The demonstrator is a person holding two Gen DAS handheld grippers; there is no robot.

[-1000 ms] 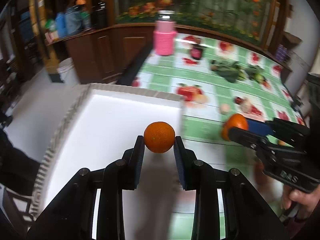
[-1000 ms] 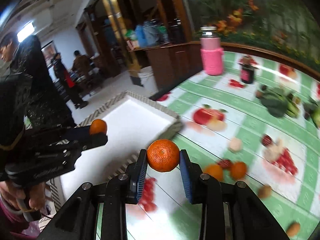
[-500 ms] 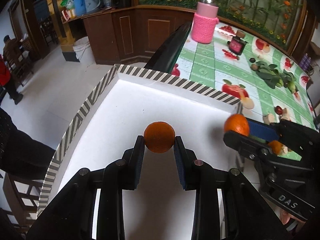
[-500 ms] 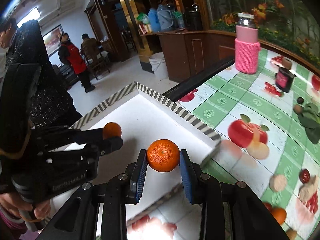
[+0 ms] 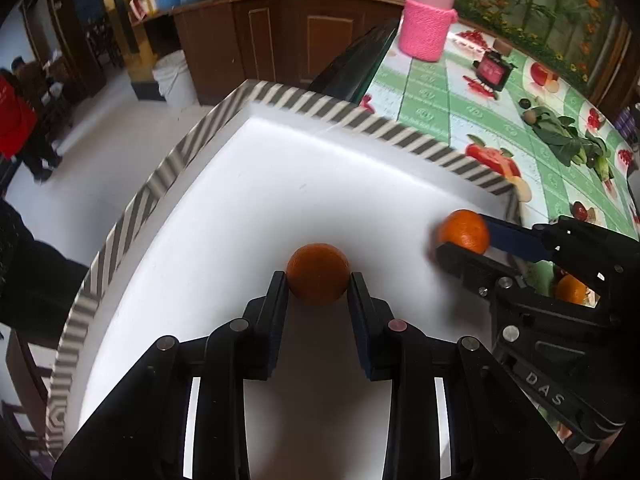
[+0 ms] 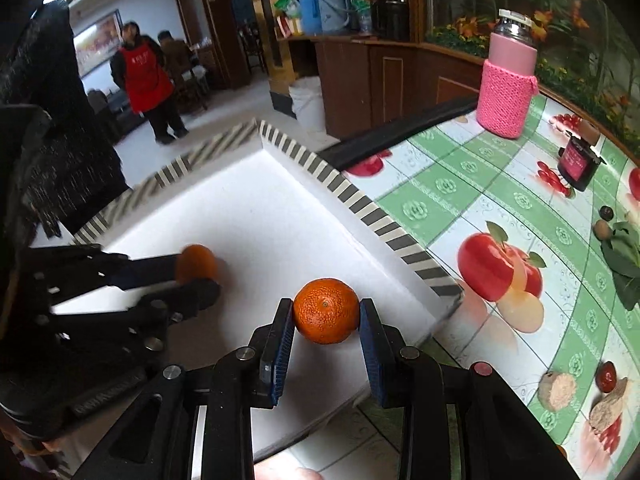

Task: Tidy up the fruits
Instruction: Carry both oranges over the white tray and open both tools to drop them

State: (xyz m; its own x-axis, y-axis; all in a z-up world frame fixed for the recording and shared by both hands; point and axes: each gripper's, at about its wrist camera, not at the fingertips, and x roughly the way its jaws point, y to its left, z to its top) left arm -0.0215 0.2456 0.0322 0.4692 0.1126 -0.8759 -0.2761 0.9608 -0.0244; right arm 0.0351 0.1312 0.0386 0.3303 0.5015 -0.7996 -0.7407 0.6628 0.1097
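I have an orange (image 5: 317, 273) pinched in my left gripper (image 5: 318, 284) and another (image 6: 326, 310) in my right gripper (image 6: 326, 316), both over the tray (image 5: 280, 96); neither released, and one orange (image 5: 572, 289) waits beside it.

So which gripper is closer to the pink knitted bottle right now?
Right. The right gripper holds its orange near the tray's table-side rim, toward the pink bottle; the left gripper sits farther across the tray.

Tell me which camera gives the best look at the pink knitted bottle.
The right wrist view: the pink knitted bottle stands upright, large and sharp, with its cap and sleeve clear. In the left wrist view it sits at the top edge, with its cap cut off.
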